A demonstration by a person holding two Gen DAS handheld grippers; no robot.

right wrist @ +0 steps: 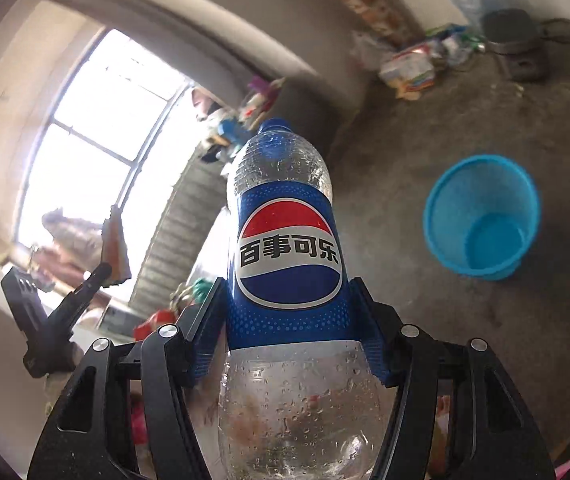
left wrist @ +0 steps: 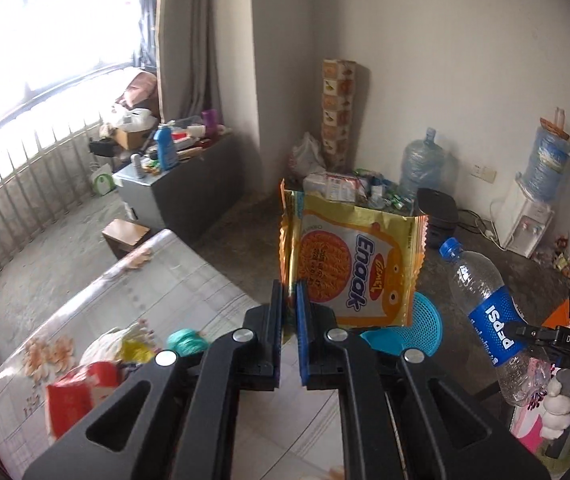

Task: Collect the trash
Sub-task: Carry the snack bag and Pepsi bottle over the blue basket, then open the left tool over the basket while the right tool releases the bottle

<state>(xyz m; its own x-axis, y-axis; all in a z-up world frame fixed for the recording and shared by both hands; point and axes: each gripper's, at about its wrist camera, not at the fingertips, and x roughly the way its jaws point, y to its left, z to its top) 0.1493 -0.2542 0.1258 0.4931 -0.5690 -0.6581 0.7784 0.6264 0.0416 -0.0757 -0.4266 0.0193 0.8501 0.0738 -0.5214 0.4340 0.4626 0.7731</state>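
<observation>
Two pieces of trash are being carried at once, one in each handheld gripper. In the left wrist view, the left gripper (left wrist: 289, 300) is being held with its jaws pinched almost fully together on the lower edge of an orange and yellow noodle wrapper (left wrist: 355, 264), which is standing up flat in front of the camera. In the right wrist view, the right gripper (right wrist: 291, 320) is being held with its jaws about half open, pressed against both sides of an empty Pepsi bottle (right wrist: 285, 240) at its blue label; the bottle is pointing away from the camera, cap end first, with droplets inside.

A blue mesh bin (right wrist: 481, 216) is being shown on the bare concrete floor (right wrist: 405, 160), empty and upright, ahead and to the right of the bottle and well apart from it. In the left view only part of the bin's rim is visible behind the wrapper. A bed with a floral sheet (left wrist: 157, 280), bearing more litter, is lying below the left gripper.

The step in hand appears to be the carry toward the bin. Next, each item will probably need to be brought above the bin's mouth before the jaws are released, the tall bottle being lowered in cap first or tipped.
</observation>
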